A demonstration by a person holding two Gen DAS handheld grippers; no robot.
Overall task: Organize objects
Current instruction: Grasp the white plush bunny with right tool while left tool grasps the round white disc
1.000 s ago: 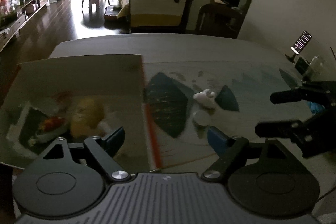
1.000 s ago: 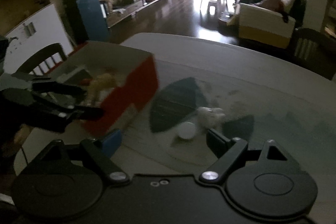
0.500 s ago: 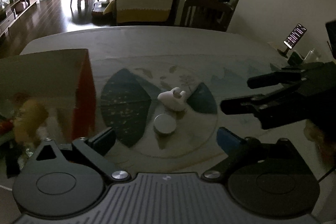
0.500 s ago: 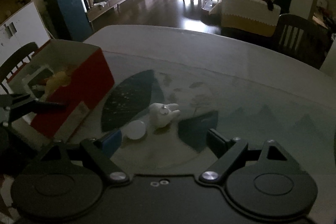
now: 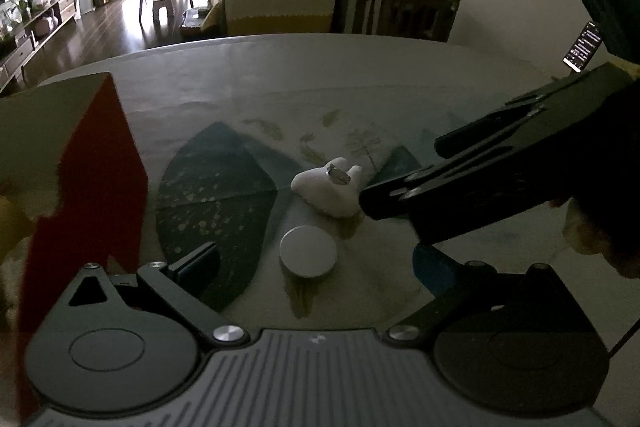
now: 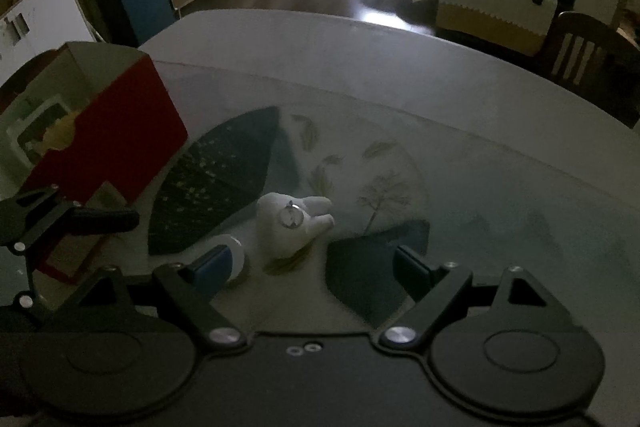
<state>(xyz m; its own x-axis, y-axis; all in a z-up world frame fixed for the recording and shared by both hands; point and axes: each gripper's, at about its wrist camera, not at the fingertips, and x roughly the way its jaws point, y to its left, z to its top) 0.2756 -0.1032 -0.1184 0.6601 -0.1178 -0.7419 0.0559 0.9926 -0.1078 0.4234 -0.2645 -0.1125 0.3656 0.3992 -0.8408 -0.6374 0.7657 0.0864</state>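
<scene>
With both the left gripper (image 5: 316, 267) and right gripper (image 6: 312, 267) spread wide and empty around the white figurine (image 6: 290, 227) on the table (image 6: 400, 67) beside the round tin (image 5: 308, 257), a careless close could knock either away from the red box (image 6: 120, 131)

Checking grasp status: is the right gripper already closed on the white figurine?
No. The right gripper is open, and the white figurine sits untouched on the table.
</scene>
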